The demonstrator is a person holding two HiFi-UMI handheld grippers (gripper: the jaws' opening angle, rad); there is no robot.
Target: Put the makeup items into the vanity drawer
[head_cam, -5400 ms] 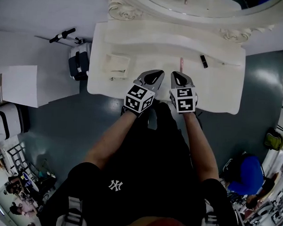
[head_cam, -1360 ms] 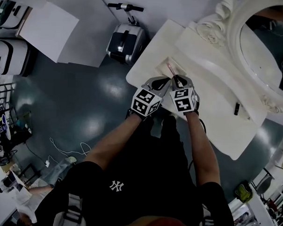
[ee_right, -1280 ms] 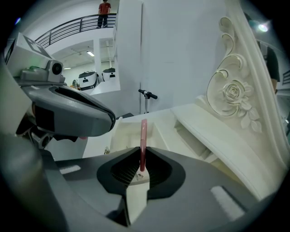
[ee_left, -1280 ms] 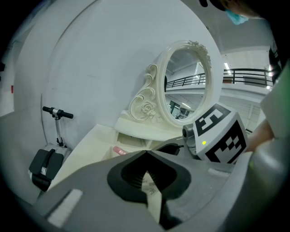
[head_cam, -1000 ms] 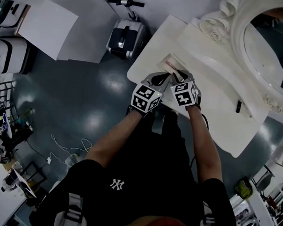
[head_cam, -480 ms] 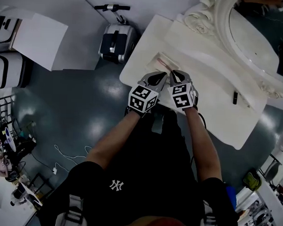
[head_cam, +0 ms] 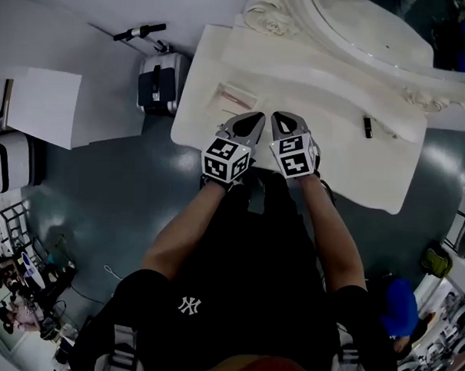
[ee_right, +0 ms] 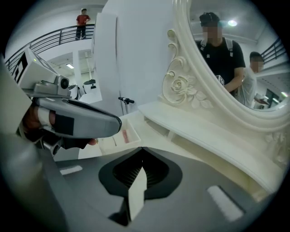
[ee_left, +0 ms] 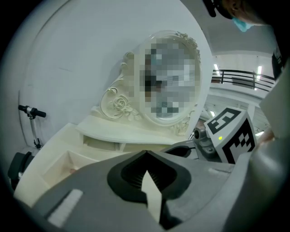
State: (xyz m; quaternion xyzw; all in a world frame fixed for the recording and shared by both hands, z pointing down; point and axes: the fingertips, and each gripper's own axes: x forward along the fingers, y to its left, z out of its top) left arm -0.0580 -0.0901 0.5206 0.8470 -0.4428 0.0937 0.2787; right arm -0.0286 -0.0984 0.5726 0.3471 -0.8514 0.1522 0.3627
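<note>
pink stick now in the drawer, both my grippers shut and empty

5.4 s ago the pink makeup stick lay on the vanity top just ahead of my right gripper, outside the drawer. 1.4 s ago my right gripper had it clamped above the drawer. now the pink stick (head_cam: 238, 95) lies inside the open drawer (head_cam: 223, 105), set in the left part of the vanity (head_cam: 356, 178), and my right gripper (head_cam: 284, 123) has let it go and pulled back toward the front edge. the head view has also swung, so the vanity sits squarer across the top of that view than it did 1 s ago.

the black makeup item (head_cam: 367, 127) stays on the vanity top, out to the right and well apart from both grippers, as it was 5.4 s ago.

in the left gripper view my fingers (ee_left: 99, 181) are pressed together with nothing between them. my left gripper (head_cam: 249, 124) hovers over the front of the vanity, with the drawer just beyond its tip.

in the right gripper view my other fingers (ee_right: 195, 181) are likewise closed on nothing. that view looks past the left gripper toward the drawer, where the pink stick (ee_right: 125, 136) shows against the pale inside.

the 2 grippers sit just beside each other, pointing at the mirror (head_cam: 370, 25). i cannot tell whether they touch each other or the vanity top.
</note>
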